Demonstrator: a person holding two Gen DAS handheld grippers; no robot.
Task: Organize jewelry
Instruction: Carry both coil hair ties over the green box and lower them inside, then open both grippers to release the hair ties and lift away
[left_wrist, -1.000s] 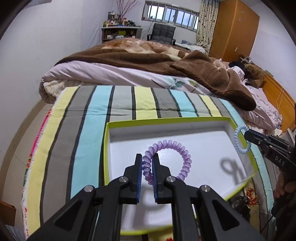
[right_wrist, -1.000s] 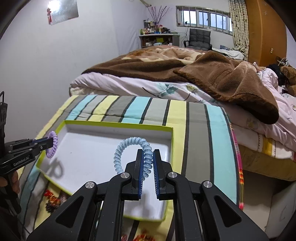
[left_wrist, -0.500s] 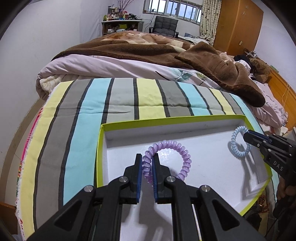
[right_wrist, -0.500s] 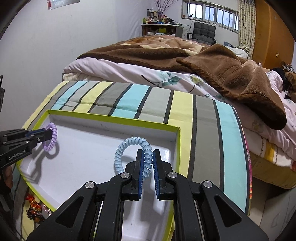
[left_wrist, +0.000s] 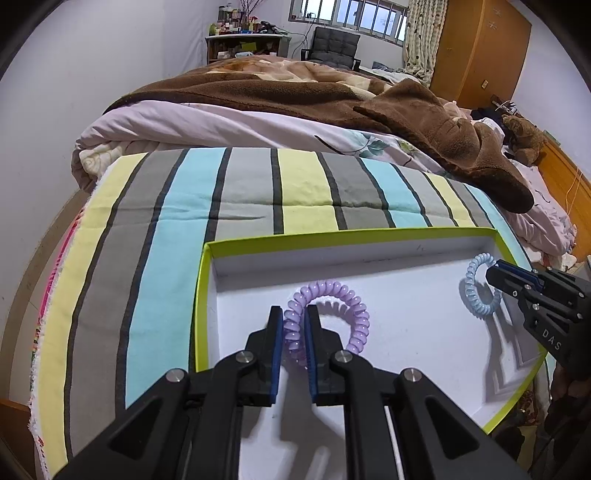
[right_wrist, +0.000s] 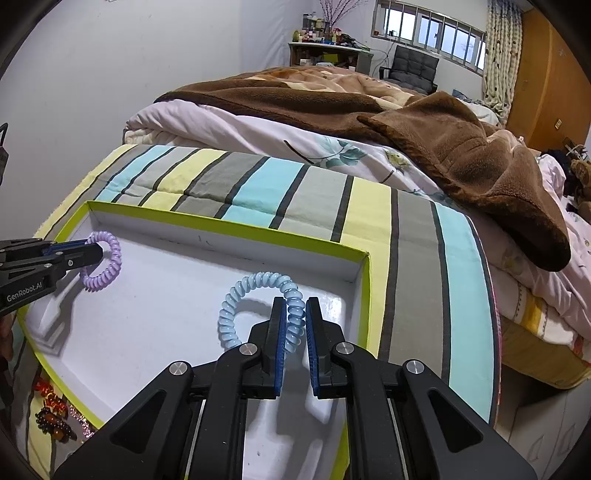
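A shallow white tray with a lime-green rim (left_wrist: 332, 236) (right_wrist: 229, 225) lies on a striped cloth. My left gripper (left_wrist: 294, 325) is shut on a purple spiral bracelet (left_wrist: 347, 299), low over the tray's left half; the bracelet also shows in the right wrist view (right_wrist: 105, 266). My right gripper (right_wrist: 294, 317) is shut on a light-blue spiral bracelet (right_wrist: 240, 295), low over the tray's right half; it also shows in the left wrist view (left_wrist: 476, 288). Both bracelets hang close to the tray floor; I cannot tell whether they touch it.
The striped cloth (left_wrist: 240, 192) covers a raised surface next to a bed with a brown blanket (left_wrist: 295, 92). Amber and red beaded jewelry (right_wrist: 51, 417) lies on the cloth by the tray's near left corner. A white wall is at the left.
Both grippers have moved forward and down into the tray with their bracelets. The right gripper's blue bracelet came from beyond the tray's right rim to inside it.
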